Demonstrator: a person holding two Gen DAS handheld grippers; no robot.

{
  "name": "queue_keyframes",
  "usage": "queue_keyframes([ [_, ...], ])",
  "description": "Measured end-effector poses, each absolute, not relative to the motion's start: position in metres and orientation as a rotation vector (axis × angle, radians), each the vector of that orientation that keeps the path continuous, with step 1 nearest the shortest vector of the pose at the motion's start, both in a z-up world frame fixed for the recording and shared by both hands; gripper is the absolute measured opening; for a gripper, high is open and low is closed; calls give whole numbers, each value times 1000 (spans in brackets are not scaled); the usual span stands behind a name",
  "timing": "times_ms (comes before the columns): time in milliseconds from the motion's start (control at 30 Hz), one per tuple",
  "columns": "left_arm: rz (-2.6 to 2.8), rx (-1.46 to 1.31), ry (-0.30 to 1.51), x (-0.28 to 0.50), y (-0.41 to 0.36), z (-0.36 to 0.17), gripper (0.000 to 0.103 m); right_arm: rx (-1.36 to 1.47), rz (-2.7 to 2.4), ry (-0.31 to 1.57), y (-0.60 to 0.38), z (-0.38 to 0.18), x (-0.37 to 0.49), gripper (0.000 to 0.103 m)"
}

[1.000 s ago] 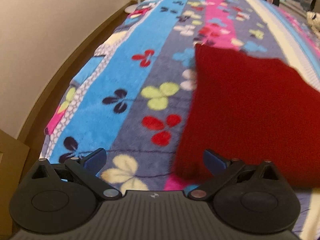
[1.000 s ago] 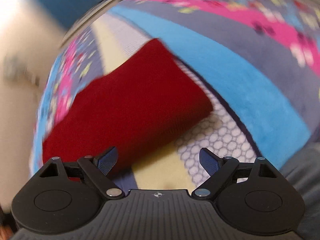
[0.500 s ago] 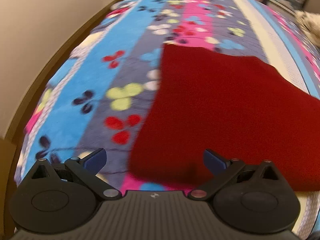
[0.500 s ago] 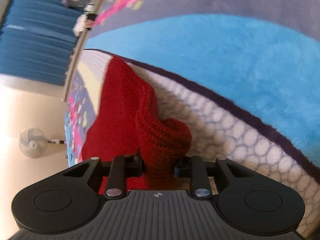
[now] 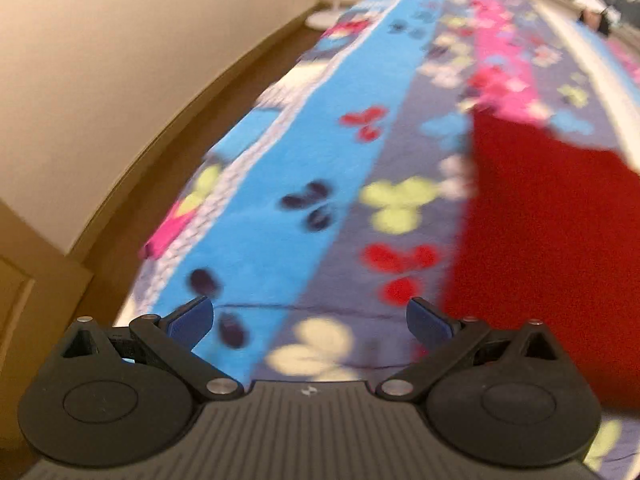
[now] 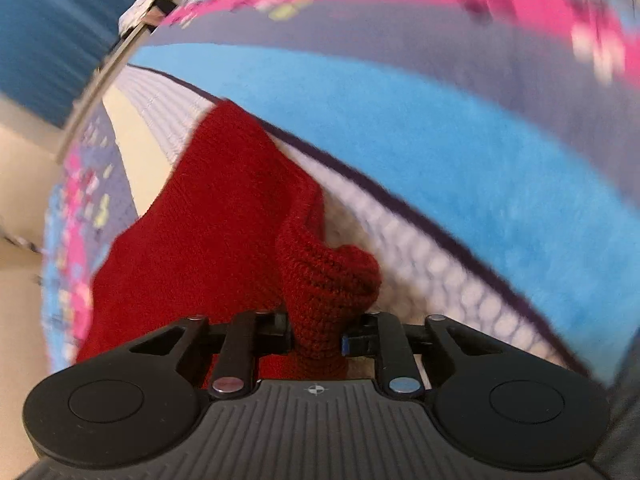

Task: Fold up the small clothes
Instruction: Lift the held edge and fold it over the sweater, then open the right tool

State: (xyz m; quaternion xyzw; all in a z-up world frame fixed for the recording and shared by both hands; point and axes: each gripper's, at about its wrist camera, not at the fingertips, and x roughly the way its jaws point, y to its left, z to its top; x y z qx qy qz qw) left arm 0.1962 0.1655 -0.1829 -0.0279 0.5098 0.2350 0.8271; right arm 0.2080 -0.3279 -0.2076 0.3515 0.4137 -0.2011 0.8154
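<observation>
A red knitted garment (image 5: 552, 240) lies on a bright striped blanket with clover prints (image 5: 304, 184). In the left wrist view it fills the right side, and my left gripper (image 5: 310, 320) is open and empty over the blanket, just left of the garment's near edge. In the right wrist view my right gripper (image 6: 316, 334) is shut on a bunched corner of the red garment (image 6: 320, 276) and lifts it off the blanket (image 6: 440, 160); the remainder of the cloth trails away to the left.
The bed's left edge (image 5: 168, 248) drops to a brown floor (image 5: 168, 160) along a cream wall (image 5: 100, 60). A white fan base (image 5: 324, 20) stands on the floor at the far end. Blue curtains (image 6: 44, 32) hang beyond the bed.
My right gripper closed on the garment's corner and has raised it. My left gripper has swung left, so the garment now sits further right in its view.
</observation>
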Motion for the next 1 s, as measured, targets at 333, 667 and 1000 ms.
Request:
queue_keyframes([
  [333, 376, -199, 1159, 180, 195, -223, 103, -397, 238, 456, 2, -121, 232, 16],
  [667, 423, -255, 1163, 156, 231, -226, 102, -594, 522, 631, 83, -225, 204, 19],
  [1000, 389, -244, 1147, 164, 218, -216, 102, -594, 625, 633, 84, -223, 166, 31],
])
